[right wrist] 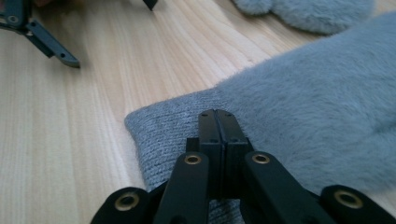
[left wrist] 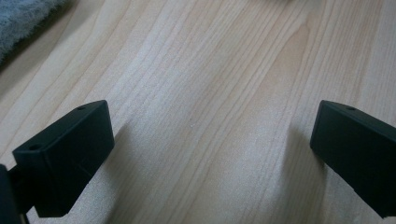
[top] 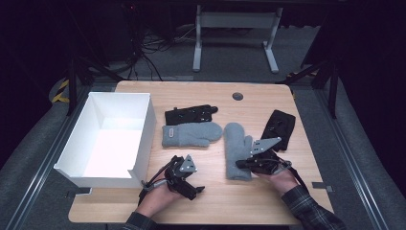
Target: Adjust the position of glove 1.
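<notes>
Right gripper (right wrist: 215, 116), jaws pressed together, over fuzzy grey mitten's (right wrist: 299, 112) ribbed cuff.

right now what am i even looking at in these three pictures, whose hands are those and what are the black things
A person sits at a wooden table holding a hand-held claw in each hand. The high view looks down from above; the other two come from cameras riding on each claw, looking along its black jaws.

On the table lie two grey mittens, one lying crosswise and one lengthwise, plus two black gloves, one behind the crosswise mitten and one at the right. A white open box stands at the left.

The left claw has its jaws wide apart over bare wood, holding nothing. The right claw has its jaws together over the ribbed cuff of the lengthwise mitten; whether they pinch the fabric I cannot tell.
</notes>
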The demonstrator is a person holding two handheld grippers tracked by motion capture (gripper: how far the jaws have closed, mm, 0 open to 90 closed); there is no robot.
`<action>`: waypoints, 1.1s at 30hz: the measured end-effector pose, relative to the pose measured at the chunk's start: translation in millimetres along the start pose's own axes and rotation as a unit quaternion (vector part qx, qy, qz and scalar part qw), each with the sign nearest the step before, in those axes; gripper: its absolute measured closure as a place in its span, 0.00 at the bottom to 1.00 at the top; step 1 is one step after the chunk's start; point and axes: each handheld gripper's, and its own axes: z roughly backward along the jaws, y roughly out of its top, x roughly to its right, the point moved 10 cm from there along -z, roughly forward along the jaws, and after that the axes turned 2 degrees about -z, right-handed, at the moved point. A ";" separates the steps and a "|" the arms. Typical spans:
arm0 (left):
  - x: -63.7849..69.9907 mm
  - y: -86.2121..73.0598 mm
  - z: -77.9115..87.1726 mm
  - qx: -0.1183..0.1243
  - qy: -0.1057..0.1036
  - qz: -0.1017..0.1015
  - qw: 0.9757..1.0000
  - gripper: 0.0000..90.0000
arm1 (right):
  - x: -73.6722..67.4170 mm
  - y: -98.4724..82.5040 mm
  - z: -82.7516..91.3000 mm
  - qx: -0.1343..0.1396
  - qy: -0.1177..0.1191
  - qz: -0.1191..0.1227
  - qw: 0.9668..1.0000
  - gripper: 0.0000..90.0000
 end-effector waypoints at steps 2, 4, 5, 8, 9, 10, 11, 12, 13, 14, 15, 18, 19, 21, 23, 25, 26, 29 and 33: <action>0.0 0.0 0.0 0.000 0.000 0.000 1.000 0.00 | -5.5 1.1 -1.5 -0.002 0.005 0.005 1.000 1.00; 0.0 0.0 0.0 0.000 0.000 0.000 1.000 0.00 | -10.2 2.3 -3.3 -0.002 0.010 0.010 1.000 1.00; 0.0 0.0 0.0 0.000 0.000 0.000 1.000 0.00 | -12.3 2.6 -3.9 -0.002 0.012 0.012 1.000 1.00; 0.0 0.0 0.0 0.000 0.000 0.000 1.000 0.00 | -20.7 4.5 -6.8 -0.003 0.019 0.020 1.000 1.00; 0.0 0.0 0.0 0.000 0.000 0.000 1.000 0.00 | -22.8 4.8 -7.4 -0.003 0.021 0.021 1.000 1.00; 0.0 0.0 0.0 0.000 0.000 0.000 1.000 0.00 | -25.4 5.3 -8.1 -0.004 0.024 0.024 0.999 1.00; 0.0 0.0 0.0 0.000 0.000 0.000 1.000 0.00 | -27.8 5.8 -9.0 -0.004 0.026 0.026 0.999 1.00; 0.0 0.0 0.0 0.000 0.000 0.000 1.000 0.00 | -30.8 6.4 -10.0 -0.005 0.029 0.028 0.999 1.00; 0.0 0.0 0.0 0.000 0.000 0.000 1.000 0.00 | -33.1 6.9 -10.7 -0.005 0.032 0.029 0.999 1.00; 0.0 0.0 0.0 0.000 0.000 0.000 1.000 0.00 | -35.0 7.3 -11.4 -0.006 0.034 0.031 0.999 1.00; 0.0 0.0 0.0 0.000 0.000 0.001 1.000 0.00 | -36.6 7.9 -12.0 -0.005 0.035 0.032 0.999 1.00; 0.0 0.0 0.0 0.000 0.000 0.000 1.000 0.00 | -39.1 9.8 -11.5 -0.001 0.039 0.034 0.999 1.00; 0.0 0.0 0.0 0.000 0.000 0.000 1.000 0.00 | -39.1 10.3 -10.9 0.000 0.039 0.034 0.999 1.00; 0.0 0.0 0.0 0.000 0.000 0.000 1.000 0.00 | -37.5 11.7 -7.3 0.006 0.038 0.032 0.999 1.00; 0.0 0.0 0.0 0.000 0.000 0.000 1.000 0.00 | -32.8 13.6 -2.7 0.014 0.032 0.029 0.999 1.00; 0.0 0.0 0.0 0.000 0.000 0.001 1.000 0.00 | -24.1 14.8 2.0 0.020 0.023 0.021 0.999 1.00; 0.0 -0.1 0.0 0.000 0.000 0.001 1.000 0.00 | -20.6 15.3 3.4 0.022 0.019 0.020 0.999 1.00; 0.1 -0.1 0.1 0.000 0.000 0.001 1.000 0.00 | -3.9 17.5 8.6 0.028 0.002 0.009 1.000 1.00; 0.0 -0.1 0.1 -0.001 0.000 0.001 1.000 0.00 | 28.3 15.8 13.4 0.028 -0.031 -0.010 0.999 1.00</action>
